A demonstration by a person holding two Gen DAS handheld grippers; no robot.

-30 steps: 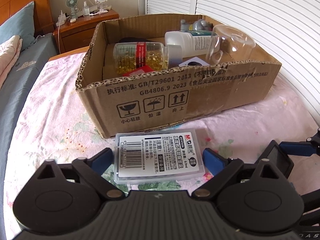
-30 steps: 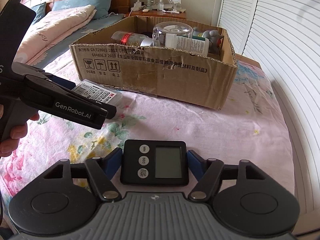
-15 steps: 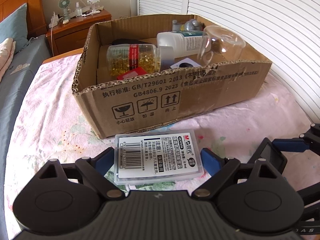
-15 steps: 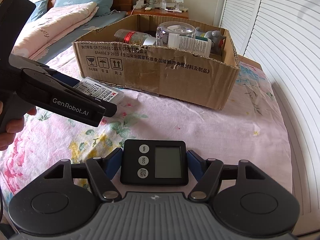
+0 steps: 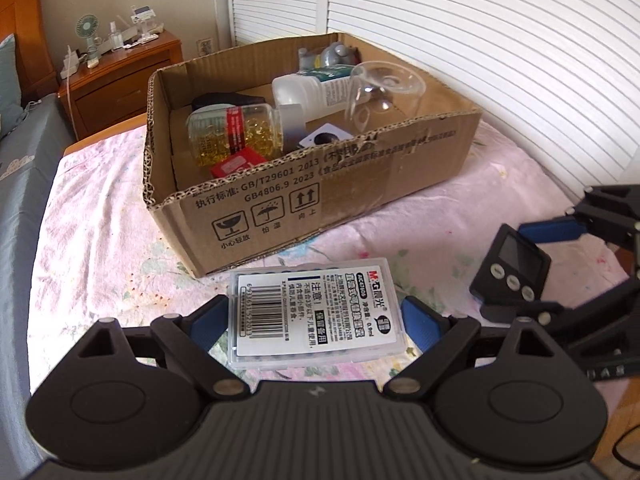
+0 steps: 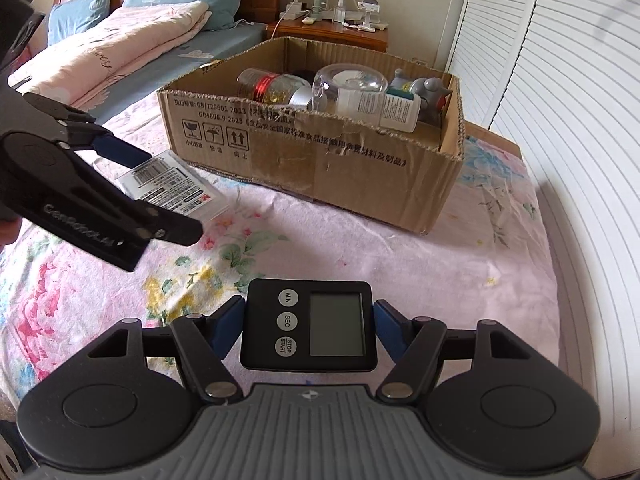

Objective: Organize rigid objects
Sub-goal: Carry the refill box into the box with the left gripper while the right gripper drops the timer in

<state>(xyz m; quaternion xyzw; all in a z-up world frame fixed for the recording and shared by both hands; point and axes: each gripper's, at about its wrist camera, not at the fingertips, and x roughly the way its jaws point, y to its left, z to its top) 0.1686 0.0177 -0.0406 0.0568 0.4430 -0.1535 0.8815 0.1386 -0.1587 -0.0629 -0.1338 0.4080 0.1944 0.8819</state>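
My left gripper is shut on a clear plastic case of pencil leads with a barcode label, held above the floral bedsheet just in front of the cardboard box. The case also shows in the right wrist view. My right gripper is shut on a black digital timer, which also shows at the right of the left wrist view. The box holds a bottle of yellow capsules, a white bottle, a clear glass bowl and a grey toy.
The box sits on a bed with a pink floral sheet. White louvred doors run along the right. A wooden nightstand with a small fan stands behind the box. Pillows and a folded quilt lie at the far left.
My left gripper has risen and swung right with the case, so I look down into the box more. The right gripper with the timer has lifted and moved closer to the left one.
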